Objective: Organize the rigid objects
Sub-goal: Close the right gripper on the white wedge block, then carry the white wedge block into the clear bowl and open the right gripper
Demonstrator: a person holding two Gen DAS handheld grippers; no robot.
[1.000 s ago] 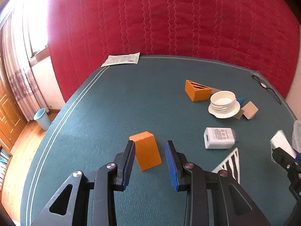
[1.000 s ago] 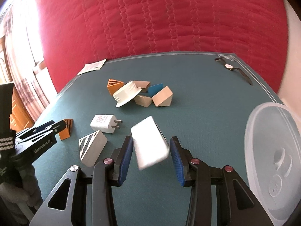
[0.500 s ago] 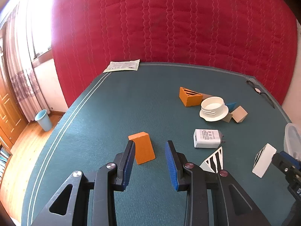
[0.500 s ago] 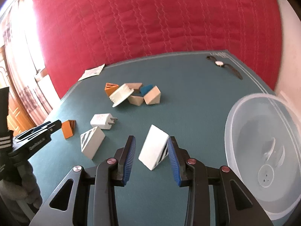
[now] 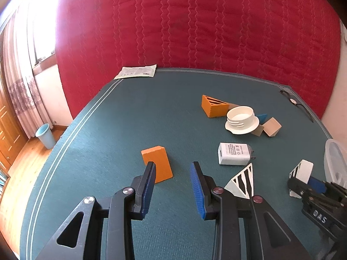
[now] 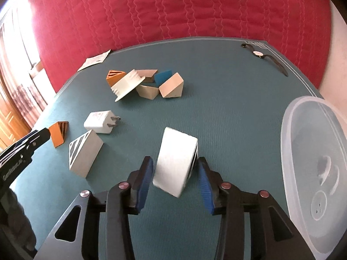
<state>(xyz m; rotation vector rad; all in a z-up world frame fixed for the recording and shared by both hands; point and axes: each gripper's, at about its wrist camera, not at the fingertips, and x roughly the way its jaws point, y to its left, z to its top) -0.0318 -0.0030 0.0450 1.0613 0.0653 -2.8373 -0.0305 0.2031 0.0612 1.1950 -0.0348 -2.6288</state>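
Observation:
My left gripper is open and empty; an orange wedge block stands on the green mat just ahead of its left finger. My right gripper is open, with a white striped wedge block standing on the mat between its fingers, apart from both pads. The same white block shows in the left wrist view. A second white striped wedge lies left of it. A white charger, a white flanged ring and several wooden, orange and blue blocks lie farther back.
A clear plastic bowl sits at the right edge of the mat. A black wristwatch lies at the far right corner, a paper sheet at the far left. A red quilt hangs behind; a blue bin stands on the floor.
My right gripper lowered the white wedge to the mat and opened, letting it go. My left gripper drew back and right from the orange wedge.

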